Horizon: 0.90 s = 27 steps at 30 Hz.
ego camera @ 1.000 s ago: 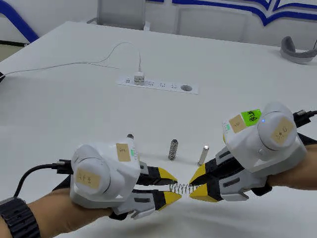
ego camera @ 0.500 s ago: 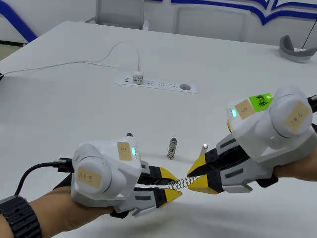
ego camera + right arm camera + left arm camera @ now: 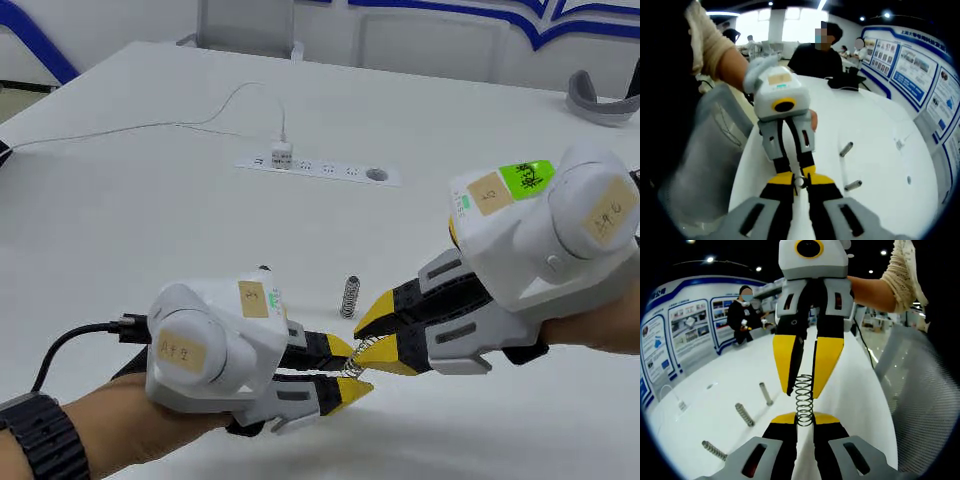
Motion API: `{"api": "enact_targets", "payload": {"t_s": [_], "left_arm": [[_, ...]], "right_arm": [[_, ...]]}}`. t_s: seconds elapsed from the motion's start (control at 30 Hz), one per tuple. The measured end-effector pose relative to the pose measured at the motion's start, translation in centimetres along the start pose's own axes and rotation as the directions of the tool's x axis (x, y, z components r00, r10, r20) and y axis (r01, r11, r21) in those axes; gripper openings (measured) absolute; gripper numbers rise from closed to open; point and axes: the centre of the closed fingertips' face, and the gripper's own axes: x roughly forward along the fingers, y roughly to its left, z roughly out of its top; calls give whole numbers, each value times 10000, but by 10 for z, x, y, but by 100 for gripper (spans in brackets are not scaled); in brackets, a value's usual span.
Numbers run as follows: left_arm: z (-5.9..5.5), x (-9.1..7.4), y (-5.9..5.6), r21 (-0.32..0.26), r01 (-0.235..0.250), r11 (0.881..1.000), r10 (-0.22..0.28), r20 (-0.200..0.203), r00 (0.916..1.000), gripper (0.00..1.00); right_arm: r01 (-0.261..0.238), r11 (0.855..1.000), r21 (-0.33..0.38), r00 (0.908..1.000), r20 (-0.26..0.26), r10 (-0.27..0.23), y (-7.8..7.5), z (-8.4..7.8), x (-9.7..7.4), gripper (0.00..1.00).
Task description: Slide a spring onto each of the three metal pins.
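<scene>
1. The left gripper (image 3: 355, 370), white-bodied with black jaws and yellow tips, sits low over the near edge of the white worktop (image 3: 120, 210). Its jaws are clamped on one end of a small bare-steel coil spring (image 3: 803, 397).
2. The right gripper (image 3: 356, 340), of the same build, meets it tip to tip. Its jaws are nearly together and appear to pinch the spring's other end, so the coil is carried clear of the worktop between the 2 tools.
3. Holding both ends probably keeps the springy coil from flicking away. It would also let 1 tool re-grip it so the open bore faces down a pin.
4. The left gripper view shows 3 short upright metal pins in a row near that edge: a bare pin (image 3: 765, 393), a spring-sleeved pin (image 3: 742, 414) beside it, and what looks like a second sleeved pin (image 3: 714, 450).
5. By that count 2 of 3 seem done, and the bare pin is the likely target for this spring.
6. A white power strip (image 3: 320, 168) lies toward the far edge, well apart from the work.
</scene>
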Motion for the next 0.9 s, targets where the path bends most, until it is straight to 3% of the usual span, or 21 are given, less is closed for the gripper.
{"api": "enact_targets", "payload": {"t_s": [0.33, 0.9], "left_arm": [[4, -2, 5, -669, -149, 9977, 178, 432, 9989, 10], [8, -2, 4, -756, -204, 9969, 240, 475, 9986, 11]], "right_arm": [[220, 9979, 607, 9987, 445, -247, -5, 1, -4, 15], [391, 9928, 1129, 9941, 961, -501, -6, 2, -2, 12]]}}
